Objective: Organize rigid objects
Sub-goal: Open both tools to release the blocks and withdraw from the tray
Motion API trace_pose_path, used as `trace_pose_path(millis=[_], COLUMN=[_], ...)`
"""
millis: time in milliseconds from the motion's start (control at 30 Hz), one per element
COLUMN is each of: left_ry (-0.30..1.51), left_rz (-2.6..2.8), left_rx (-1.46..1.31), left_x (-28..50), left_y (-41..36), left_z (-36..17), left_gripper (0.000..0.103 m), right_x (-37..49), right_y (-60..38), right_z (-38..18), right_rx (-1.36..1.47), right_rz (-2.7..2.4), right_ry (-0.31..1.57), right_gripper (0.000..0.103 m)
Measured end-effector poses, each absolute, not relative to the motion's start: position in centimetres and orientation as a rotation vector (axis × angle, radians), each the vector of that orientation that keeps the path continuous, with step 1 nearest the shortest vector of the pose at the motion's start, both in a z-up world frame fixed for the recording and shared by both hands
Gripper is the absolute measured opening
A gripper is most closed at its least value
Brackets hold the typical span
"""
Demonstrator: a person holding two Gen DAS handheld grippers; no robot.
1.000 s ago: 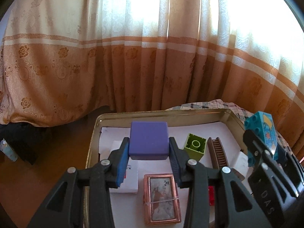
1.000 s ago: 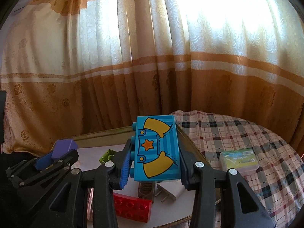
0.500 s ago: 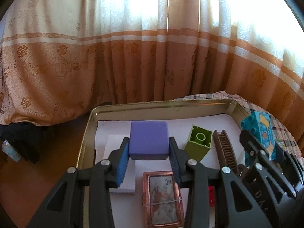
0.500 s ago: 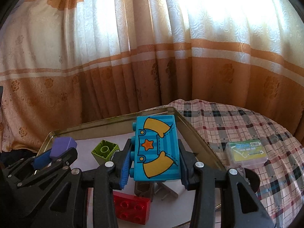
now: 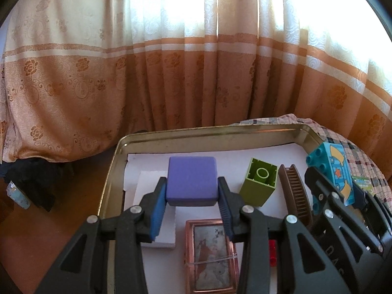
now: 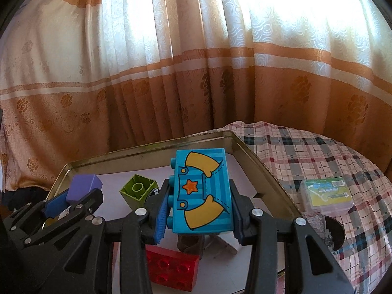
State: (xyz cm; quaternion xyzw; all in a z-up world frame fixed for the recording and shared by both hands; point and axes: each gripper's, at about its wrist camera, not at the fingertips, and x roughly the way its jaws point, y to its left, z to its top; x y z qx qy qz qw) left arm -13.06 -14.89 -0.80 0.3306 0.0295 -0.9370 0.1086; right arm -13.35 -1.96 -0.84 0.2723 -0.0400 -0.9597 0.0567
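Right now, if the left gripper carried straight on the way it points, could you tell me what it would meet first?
Probably the white lining of the metal tray, just beyond the purple block in the left gripper; nothing else shows there, though depth is unclear.

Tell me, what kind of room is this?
Probably a room in someone's home, maybe a bedroom or living room. Long patterned curtains hang over a bright window, a checked cloth covers the surface, and a metal tray holds toy bricks and small household things.
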Motion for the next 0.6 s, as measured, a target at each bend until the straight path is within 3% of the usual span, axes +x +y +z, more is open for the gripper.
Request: trace_pose_path(millis=[133,200,267,367,400,467,500,600], left_ry=[0.086,0.107,0.112,0.145,0.166,0.198,0.216,0.221], left_rz=[-2.764,-2.780,-2.756,-2.715,-2.715,-2.739,-2.756,-2.779], left_rx=[0.968,0.976,0.962,0.913,0.894,0.860,0.851,0.840], left_x=[-12.9,-12.8,-12.6,-11.7,-11.4,-10.6,-10.3,-9.6], left_y=[-15.0,-15.1,-15.3,-16.1,-16.4,-16.6,-16.5,-15.8], left_z=[-0.9,-0.7,-0.4,0.4,0.7,1.0,1.1,1.2], left_gripper=[0.039,0.045,0.070,0.098,0.101,0.103,0.103,0.103], right_x=[-13.6,-13.7,-13.0,-11.4,-10.9,-9.2,-8.3,-6.1], right_y=[-1.9,-1.9,-1.7,-1.2,-1.0,-0.2,0.2,0.9], right_z=[-1.0,-1.0,-0.7,0.0,0.2,0.7,0.9,1.5], right_rx=[0.837,0.839,0.786,0.680,0.643,0.541,0.492,0.384], right_rz=[-2.885,-2.856,-2.880,-2.919,-2.935,-2.994,-3.025,-3.125], right_ry=[-0.136,-0.149,-0.152,-0.141,-0.139,-0.137,-0.134,-0.073], right_gripper=[0.046,0.046,0.050,0.055,0.058,0.079,0.084,0.089])
